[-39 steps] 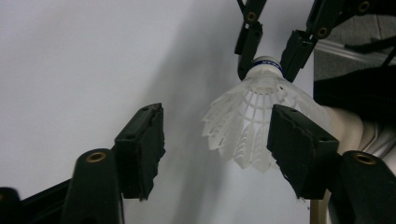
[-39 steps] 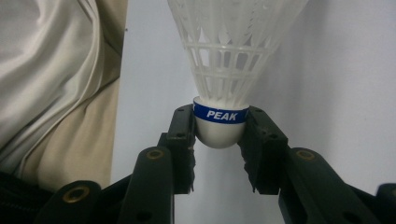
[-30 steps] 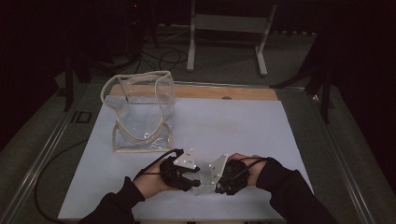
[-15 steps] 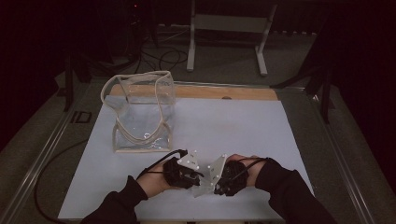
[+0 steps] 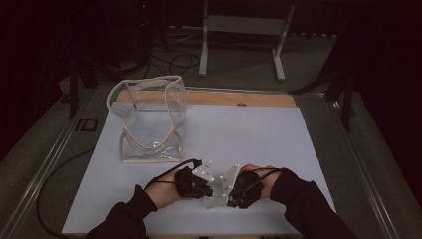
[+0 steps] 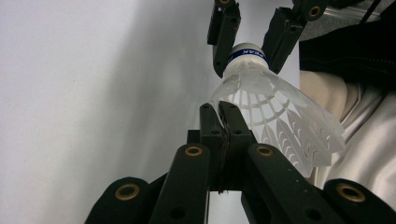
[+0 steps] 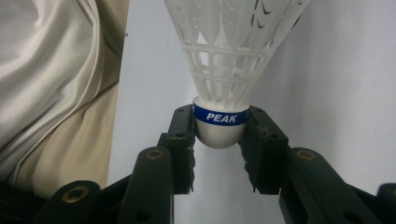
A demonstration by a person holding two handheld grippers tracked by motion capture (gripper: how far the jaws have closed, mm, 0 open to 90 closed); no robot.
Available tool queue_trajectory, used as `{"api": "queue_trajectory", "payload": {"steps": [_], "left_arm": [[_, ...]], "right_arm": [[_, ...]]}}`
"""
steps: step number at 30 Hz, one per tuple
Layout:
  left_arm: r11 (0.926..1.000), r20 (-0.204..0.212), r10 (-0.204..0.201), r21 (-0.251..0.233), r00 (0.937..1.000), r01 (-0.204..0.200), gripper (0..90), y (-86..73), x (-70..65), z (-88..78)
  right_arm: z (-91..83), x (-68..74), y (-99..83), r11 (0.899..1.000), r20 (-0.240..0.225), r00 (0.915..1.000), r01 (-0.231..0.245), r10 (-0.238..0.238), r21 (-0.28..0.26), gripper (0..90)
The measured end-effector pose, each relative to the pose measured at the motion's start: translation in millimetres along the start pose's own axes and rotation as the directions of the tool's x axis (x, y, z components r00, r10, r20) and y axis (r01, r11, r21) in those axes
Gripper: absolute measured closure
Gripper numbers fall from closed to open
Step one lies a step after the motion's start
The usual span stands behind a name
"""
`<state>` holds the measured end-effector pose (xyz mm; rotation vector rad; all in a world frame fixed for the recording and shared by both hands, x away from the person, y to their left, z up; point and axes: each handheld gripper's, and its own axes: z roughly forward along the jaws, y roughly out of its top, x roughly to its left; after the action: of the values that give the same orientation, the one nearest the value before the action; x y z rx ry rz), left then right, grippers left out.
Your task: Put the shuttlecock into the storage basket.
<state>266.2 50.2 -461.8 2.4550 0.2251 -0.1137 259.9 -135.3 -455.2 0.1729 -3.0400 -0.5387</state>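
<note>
A handover looks under way low over the surface [image 5: 259,134]: the right hand-held gripper [image 7: 218,135] clamps the shuttlecock [image 7: 224,70] by its cork, the left hand-held gripper [image 6: 222,122] has just closed, pinching its skirt edge, so next the right should release.

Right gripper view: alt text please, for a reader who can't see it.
The right gripper clamps the rounded white cork of a white shuttlecock, at its blue band reading PEAK, with the skirt fanning upward. Behind lies a white table, and beige cloth hangs at left.
</note>
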Motion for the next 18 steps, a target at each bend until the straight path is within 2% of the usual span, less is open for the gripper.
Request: {"api": "queue_trajectory", "payload": {"steps": [5, 9, 13, 15, 18], "left_arm": [[0.9999, 0.003, -0.008, -0.008, 1.0000, 0.008, 90.0, -0.7, 1.9, -3.6], [1.0000, -0.011, -0.004, -0.003, 0.9999, 0.003, 90.0, -1.4, 3.5, -6.4], [0.9993, -0.038, -0.028, -0.024, 0.9989, 0.028, 90.0, -3.1, 6.2, -12.0], [0.9992, -0.045, -0.030, -0.029, 0.9985, 0.029, 90.0, -3.3, 6.8, -15.1], [0.9992, -0.058, -0.030, -0.029, 0.9979, 0.028, 90.0, -3.4, 6.9, -19.4]], "right_arm": [[-0.8, -1.3, 0.5, 1.000, 0.023, 0.9996, -0.016, 0.016, -0.002, 64.4], [-0.7, -6.1, -2.2, 0.996, 0.034, 0.9959, -0.083, 0.084, -0.026, 51.7], [-1.4, -10.9, -7.1, 0.988, 0.049, 0.9869, -0.152, 0.154, -0.041, 40.8], [-2.9, -12.4, -10.6, 0.984, 0.068, 0.9824, -0.171, 0.174, -0.055, 34.6], [-4.8, -15.7, -16.1, 0.974, 0.094, 0.9703, -0.217, 0.223, -0.065, 25.9]]}}
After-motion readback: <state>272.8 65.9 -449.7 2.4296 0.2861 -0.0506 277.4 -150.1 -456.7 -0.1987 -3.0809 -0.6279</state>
